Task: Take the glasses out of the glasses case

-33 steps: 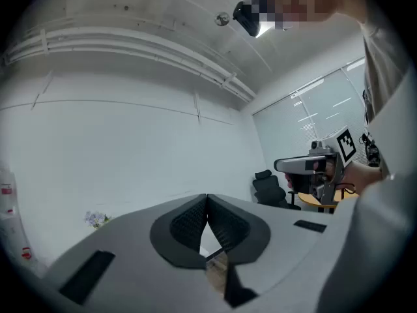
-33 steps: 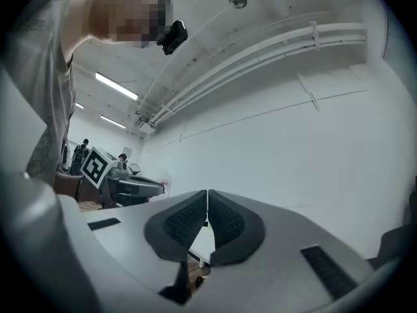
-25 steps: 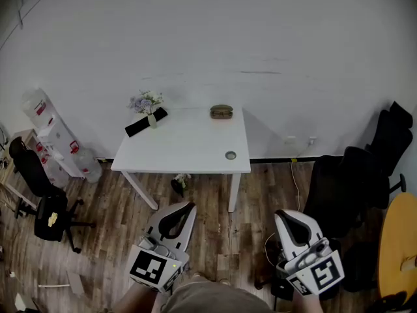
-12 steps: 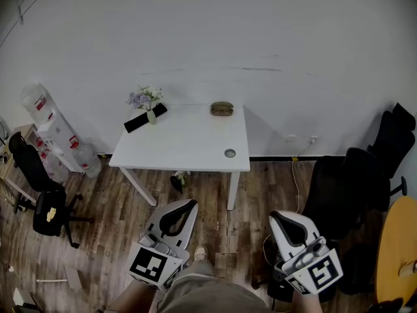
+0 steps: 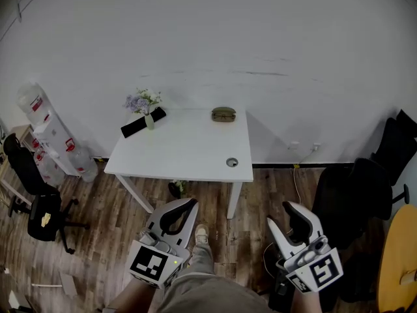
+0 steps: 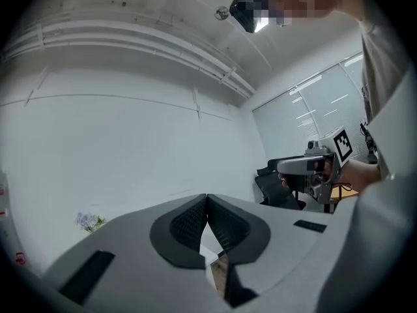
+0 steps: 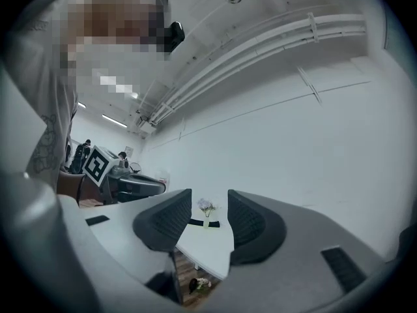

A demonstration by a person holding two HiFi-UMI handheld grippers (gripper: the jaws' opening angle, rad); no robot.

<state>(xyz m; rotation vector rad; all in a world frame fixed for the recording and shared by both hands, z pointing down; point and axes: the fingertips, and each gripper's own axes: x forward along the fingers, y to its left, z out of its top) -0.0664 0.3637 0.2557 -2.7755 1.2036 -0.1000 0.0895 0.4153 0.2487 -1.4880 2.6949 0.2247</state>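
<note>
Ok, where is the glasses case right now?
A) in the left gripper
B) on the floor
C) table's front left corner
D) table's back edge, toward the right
D: the glasses case lies at the back edge of the table by the wall, right of the flower vase.

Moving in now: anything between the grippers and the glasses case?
Nothing visible. Bare floor and white tabletop lie between the shut left gripper, the right gripper, jaws opening on nothing, and the glasses case at the table's far edge. The flower vase stands off left.
</note>
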